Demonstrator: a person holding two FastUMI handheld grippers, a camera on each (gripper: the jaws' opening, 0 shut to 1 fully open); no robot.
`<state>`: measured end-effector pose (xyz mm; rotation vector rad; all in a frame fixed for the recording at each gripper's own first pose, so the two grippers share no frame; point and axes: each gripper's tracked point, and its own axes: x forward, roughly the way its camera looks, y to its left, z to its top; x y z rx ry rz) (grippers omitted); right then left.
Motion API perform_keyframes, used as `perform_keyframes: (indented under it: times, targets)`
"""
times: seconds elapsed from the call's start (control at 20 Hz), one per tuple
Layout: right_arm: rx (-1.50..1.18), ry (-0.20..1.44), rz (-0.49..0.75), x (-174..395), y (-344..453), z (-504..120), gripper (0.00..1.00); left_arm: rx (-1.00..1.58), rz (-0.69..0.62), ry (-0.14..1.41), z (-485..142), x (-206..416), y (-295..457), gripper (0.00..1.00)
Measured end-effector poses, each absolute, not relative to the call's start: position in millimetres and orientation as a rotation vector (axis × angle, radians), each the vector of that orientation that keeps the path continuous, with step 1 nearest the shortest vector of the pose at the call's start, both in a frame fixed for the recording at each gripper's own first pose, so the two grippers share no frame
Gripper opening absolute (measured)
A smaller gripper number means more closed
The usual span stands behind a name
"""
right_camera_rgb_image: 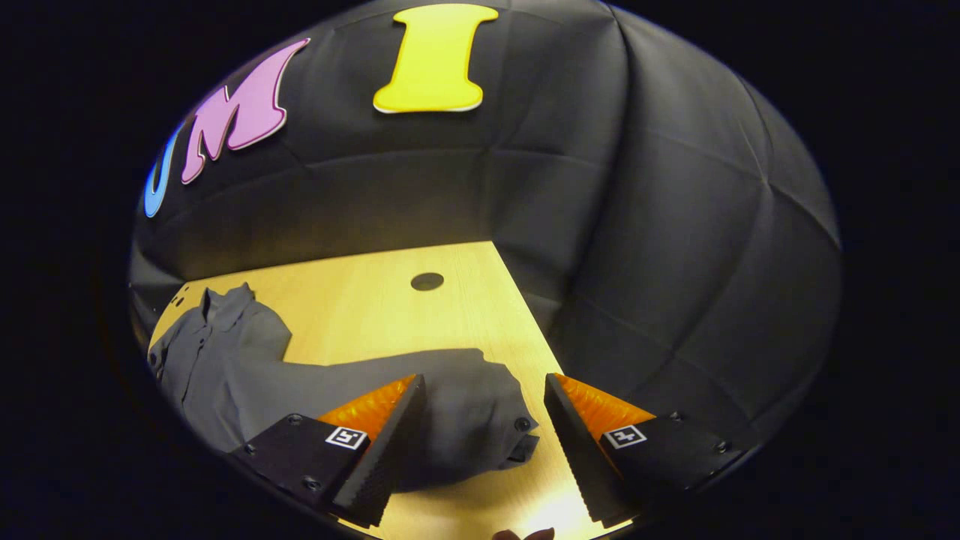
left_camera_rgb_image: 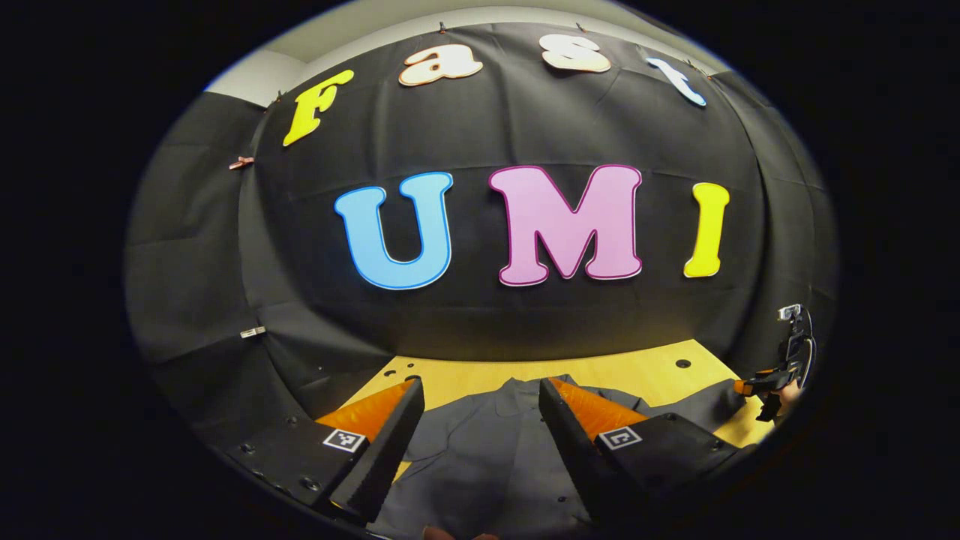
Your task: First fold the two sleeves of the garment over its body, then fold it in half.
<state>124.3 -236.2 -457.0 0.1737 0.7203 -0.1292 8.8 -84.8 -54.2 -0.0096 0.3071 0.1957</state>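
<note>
- Black cloth walled the booth behind a pale wooden table (right_camera_rgb_image: 360,300), which ran across the middle of the right gripper view and along the lower part of the left gripper view.
- On it lay the grey shirt (left_camera_rgb_image: 480,442), collar away from me in the lower centre of the left gripper view; in the right gripper view its body sat at lower left (right_camera_rgb_image: 217,360).
- One sleeve (right_camera_rgb_image: 450,405) stretched out flat toward lower centre of the right gripper view, its cuff lying between that gripper's fingers.
- I held the right gripper (right_camera_rgb_image: 484,442) spread wide, gripping nothing, over that cuff; I could not tell whether it touched the cloth. It also showed at the far right of the left gripper view (left_camera_rgb_image: 772,386).
- My left gripper (left_camera_rgb_image: 480,442) was likewise released, over the shirt's chest.
- I judged the first step barely begun: the sleeve I could see was not yet folded over the body.
- Next, I reckoned, the right gripper had to drop, pinch the cuff and carry it toward the buttons.
- Table edge and booth wall ran close by on the right of the cuff, so room lay leftward; bare wood beyond the sleeve, with one dark hole (right_camera_rgb_image: 427,281), left space to lift.
</note>
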Motion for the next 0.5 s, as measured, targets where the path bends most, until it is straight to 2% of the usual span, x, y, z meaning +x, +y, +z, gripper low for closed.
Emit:
perform_keyframes:
  times: [0.45,0.5]
  targets:
    - [0.187,0.861,-0.092,114,-227,-516,0.96,-0.005,0.271,0.328,-56,-7,-78,0.97]
    - [0.184,0.835,-0.097,120,-228,-513,0.97,-0.003,0.274,0.326,-56,-7,-77,0.97]
